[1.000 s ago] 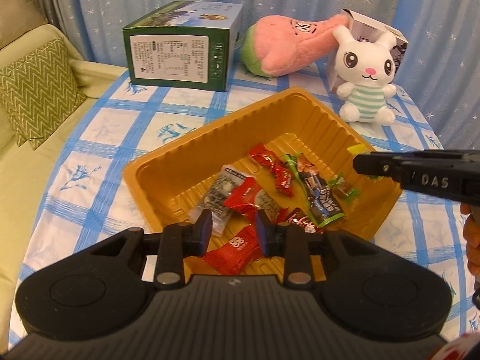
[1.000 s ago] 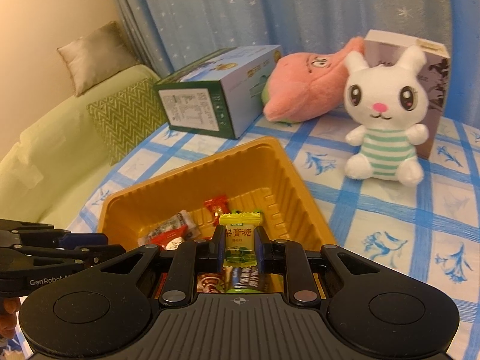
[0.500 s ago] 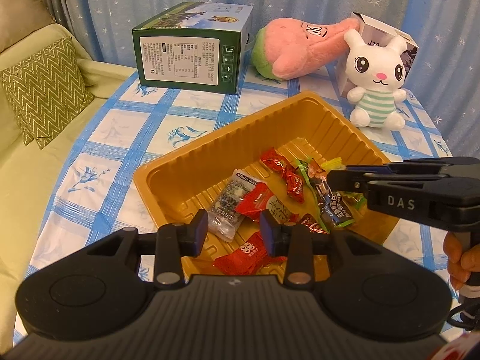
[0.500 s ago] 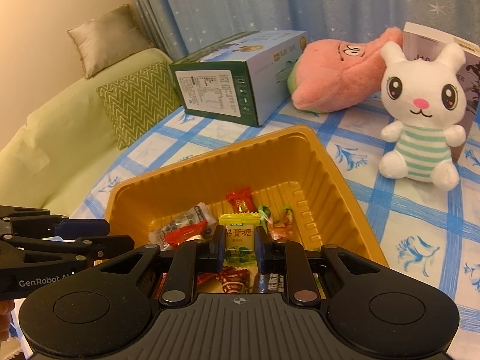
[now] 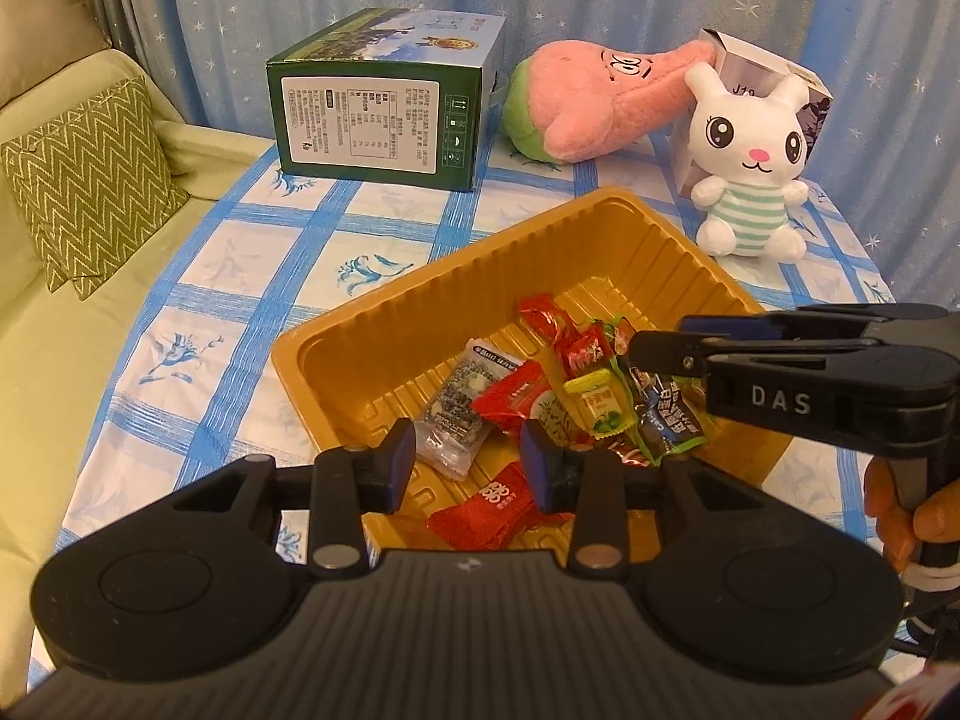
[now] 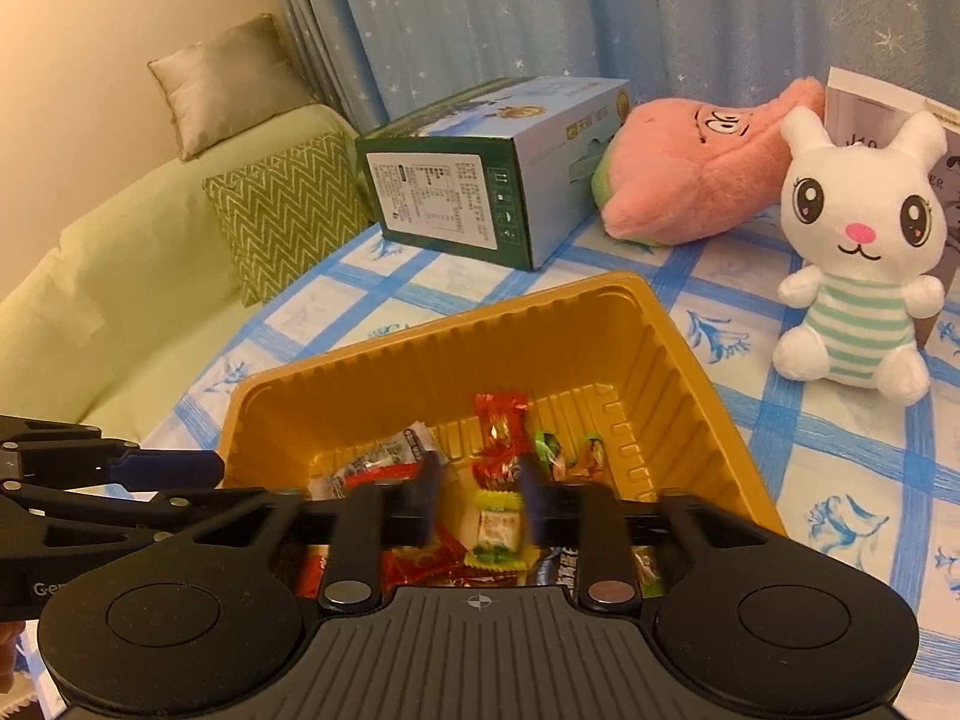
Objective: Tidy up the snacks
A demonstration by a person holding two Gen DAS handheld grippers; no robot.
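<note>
A golden plastic tray on the blue checked cloth holds several wrapped snacks. My right gripper hovers over the tray's right side and its jaws are opening, blurred. The yellow-green candy lies free on the pile below them, touched by neither pad. My left gripper is open above the tray's near edge with nothing between its pads. Under it lie a red packet and a clear grey packet.
Behind the tray stand a green carton, a pink plush and a white rabbit toy against a paper box. A pale green sofa with a chevron cushion borders the table's left edge. A hand holds the right gripper.
The right gripper came in over the tray, its jaws spread, and the yellow-green candy dropped from them onto the pile. The left jaws widened a little.
</note>
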